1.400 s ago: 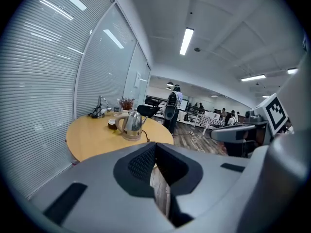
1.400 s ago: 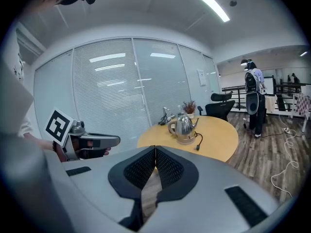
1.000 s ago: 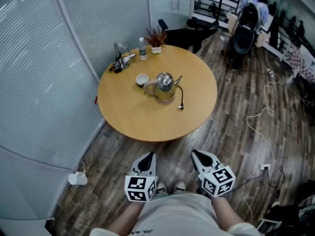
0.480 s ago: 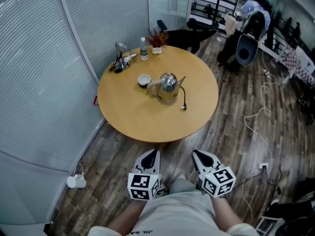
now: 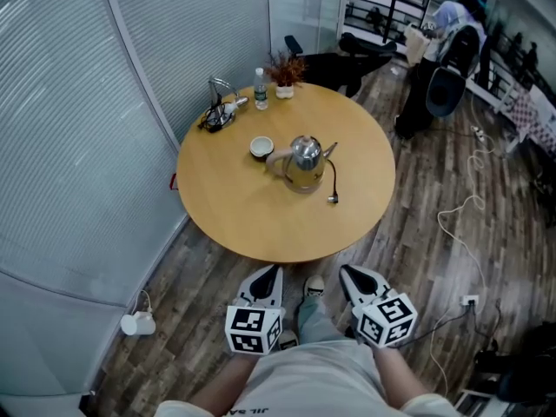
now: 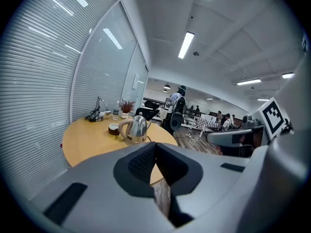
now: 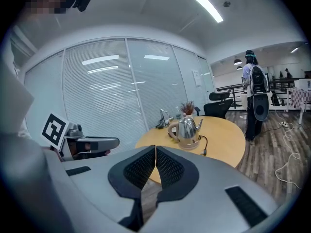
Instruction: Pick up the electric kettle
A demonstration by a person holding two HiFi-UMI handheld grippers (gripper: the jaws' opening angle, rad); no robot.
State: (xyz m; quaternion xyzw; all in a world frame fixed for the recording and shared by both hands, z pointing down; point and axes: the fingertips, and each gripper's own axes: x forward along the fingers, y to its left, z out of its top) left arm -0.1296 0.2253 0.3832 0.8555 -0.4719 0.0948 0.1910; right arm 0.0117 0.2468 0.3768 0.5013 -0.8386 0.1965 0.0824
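A steel electric kettle point(image 5: 305, 161) with a tan handle stands on its base near the middle of a round wooden table point(image 5: 234, 207); its black cord point(image 5: 331, 183) trails to the right. The kettle point(image 6: 135, 129) also shows in the left gripper view, and the kettle point(image 7: 187, 130) in the right gripper view, far ahead of the jaws. My left gripper point(image 5: 268, 274) and right gripper point(image 5: 350, 274) hang side by side just short of the table's near edge, both shut and empty, well away from the kettle.
A small bowl point(image 5: 261, 148) sits left of the kettle. At the table's far side stand a water bottle point(image 5: 261, 88), a dried plant point(image 5: 286, 75) and a desk lamp point(image 5: 219, 104). Blinds point(image 5: 78, 129) wall the left. Office chairs point(image 5: 334, 59) and a person point(image 5: 452, 24) are beyond.
In the head view the table and kettle have shifted right and slightly down, nearer to me. Both grippers keep their places in the view and stay shut.
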